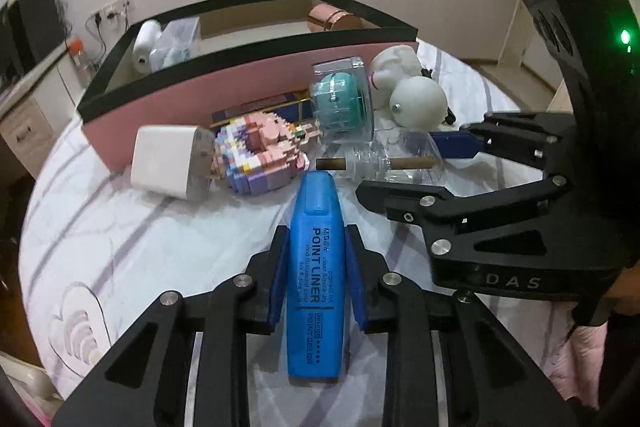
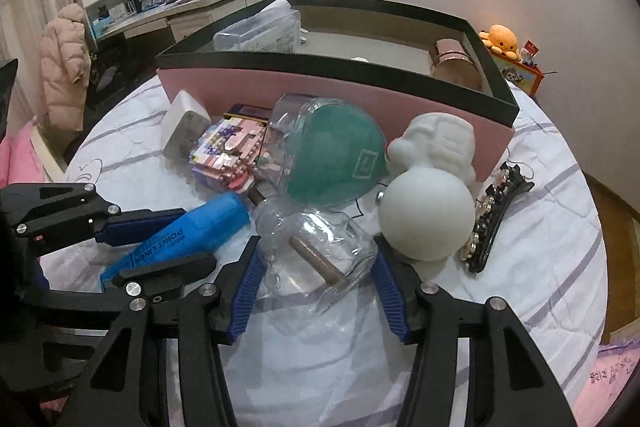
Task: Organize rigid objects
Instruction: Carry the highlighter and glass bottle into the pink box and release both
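A blue highlighter lies on the bed sheet between the fingers of my left gripper, which closely flank it; whether they press on it I cannot tell. It also shows in the right wrist view. My right gripper is open around a clear glass bottle with a brown stick inside, lying on its side; it shows in the left wrist view too. A pink box with a black rim stands behind.
In front of the box lie a white charger, a pink block figure, a clear case with a teal puff, a white figurine and a black hair clip. The box holds a copper tin.
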A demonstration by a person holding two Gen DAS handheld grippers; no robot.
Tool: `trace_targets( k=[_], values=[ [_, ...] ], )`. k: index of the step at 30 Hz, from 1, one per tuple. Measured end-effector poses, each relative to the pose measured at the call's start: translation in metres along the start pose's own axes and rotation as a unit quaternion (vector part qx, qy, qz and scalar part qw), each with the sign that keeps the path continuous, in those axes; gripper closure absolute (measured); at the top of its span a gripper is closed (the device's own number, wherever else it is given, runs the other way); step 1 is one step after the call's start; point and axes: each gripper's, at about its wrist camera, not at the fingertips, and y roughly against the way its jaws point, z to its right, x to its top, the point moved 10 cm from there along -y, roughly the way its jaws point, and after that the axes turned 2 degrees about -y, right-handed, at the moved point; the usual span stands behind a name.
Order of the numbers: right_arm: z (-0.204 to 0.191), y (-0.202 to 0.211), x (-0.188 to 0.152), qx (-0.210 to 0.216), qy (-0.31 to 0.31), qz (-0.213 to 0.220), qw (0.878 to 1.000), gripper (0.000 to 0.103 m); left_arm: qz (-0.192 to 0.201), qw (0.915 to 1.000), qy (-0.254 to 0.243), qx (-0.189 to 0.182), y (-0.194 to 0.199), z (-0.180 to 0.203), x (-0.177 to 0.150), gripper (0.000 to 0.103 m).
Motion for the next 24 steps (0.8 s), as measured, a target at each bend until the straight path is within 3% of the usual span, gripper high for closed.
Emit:
trace_targets(
  k=[3,13,24],
  values=[
    [-0.002,0.001,0.0,0.0,0.002,0.004,1.0,0.049,0.003,0.9996,0.026,-0.007,0.006,-0.005,-0.003,0.076],
    [-0.016,0.032,-0.005,0.03,-0.01,0.028,0.999,0.049,0.028,0.9976,0.057,0.029,0.039,-0.02,-0.008,0.076],
    [-0.021,0.074,0.036,0.038,0.005,0.074,0.997,0.049,0.073,0.994,0.066,0.047,0.074,-0.039,0.043,0.076]
  ],
)
